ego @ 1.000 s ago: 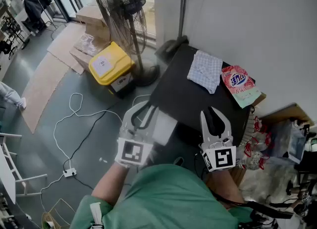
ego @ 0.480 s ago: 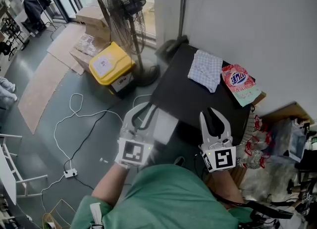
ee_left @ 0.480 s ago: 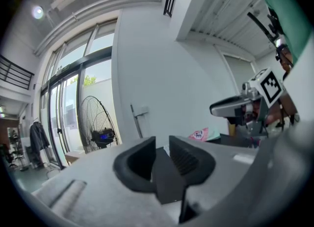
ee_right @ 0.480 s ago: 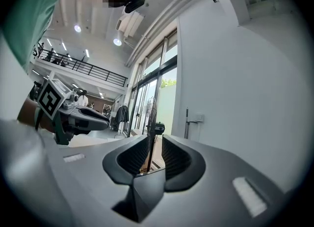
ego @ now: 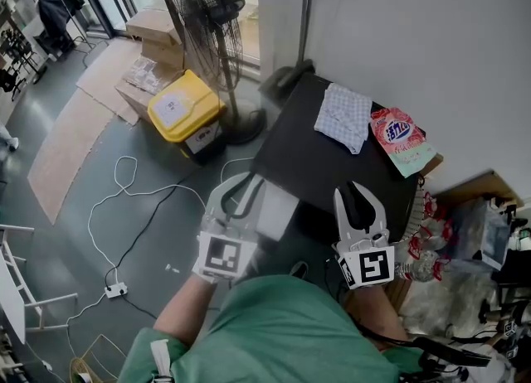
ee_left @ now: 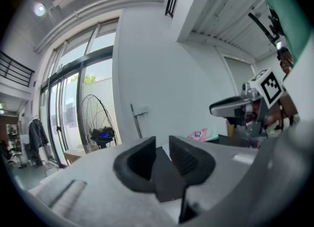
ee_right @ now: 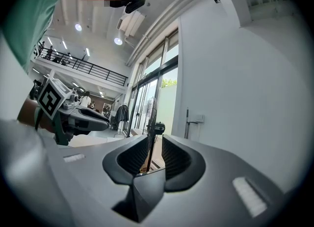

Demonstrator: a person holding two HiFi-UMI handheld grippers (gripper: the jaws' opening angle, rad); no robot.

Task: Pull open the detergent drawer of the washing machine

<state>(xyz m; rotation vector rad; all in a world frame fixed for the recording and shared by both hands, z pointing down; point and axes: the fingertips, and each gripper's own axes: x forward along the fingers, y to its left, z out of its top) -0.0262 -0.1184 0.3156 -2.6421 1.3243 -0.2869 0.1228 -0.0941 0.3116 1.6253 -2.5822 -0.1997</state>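
Note:
The washing machine's black top (ego: 315,166) lies ahead of me in the head view. A white block (ego: 278,210) juts from its near left corner; I cannot tell whether it is the detergent drawer. My left gripper (ego: 242,179) hovers level just left of that block without touching it. Its jaws stand a narrow gap apart, and in the left gripper view that gripper (ee_left: 163,145) holds nothing. My right gripper (ego: 358,189) hangs over the top's near right edge. It (ee_right: 155,145) is narrowly open and empty, with the fan's pole showing through the gap.
A checked cloth (ego: 343,118) and a pink detergent pouch (ego: 402,143) lie on the black top by the wall. A standing fan (ego: 203,16) and a yellow-lidded box (ego: 184,106) are to the left. White cables (ego: 133,199) and a power strip (ego: 116,289) lie on the floor.
Both grippers stay where they were. A passer-by's legs at the left edge of the head view have almost gone out of view.

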